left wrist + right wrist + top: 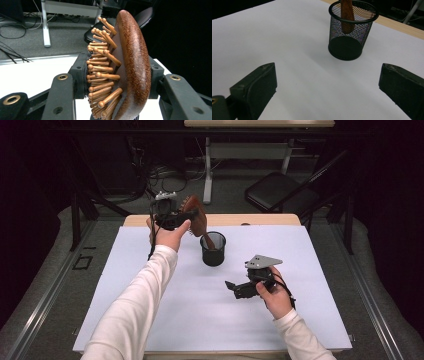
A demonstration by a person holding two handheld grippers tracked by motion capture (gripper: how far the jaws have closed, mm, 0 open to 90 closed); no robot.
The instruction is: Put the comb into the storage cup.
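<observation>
- Left gripper (186,220): raised above the far left part of the counter (150,320), clamped on the head of a wooden hairbrush (196,220).
- Left gripper view: the brush (130,70) sits edge-on between the two black jaws, its rounded brown back to the right, its ball-tipped wooden bristles (100,75) pointing left. Both jaws press the sides of the head.
- Brush attitude: tilted, head up and to the far left, handle slanting down to the right into a black mesh cup (213,249).
- Right gripper view: the handle (347,15) enters the cup (350,32) through its open top; the handle's end hangs inside, seen through the mesh. Cannot tell whether it touches the cup's floor.
- Cup: upright on the white counter surface, near the middle, slightly to the far side.
- Right gripper (231,286): low over the counter, to the near right of the cup and apart from it, pointing left toward it. Jaws stand wide apart with nothing between them; bare white surface shows in the gap.
- Beyond the far edge of the counter: a dark chair (280,190) and cables on the floor.
</observation>
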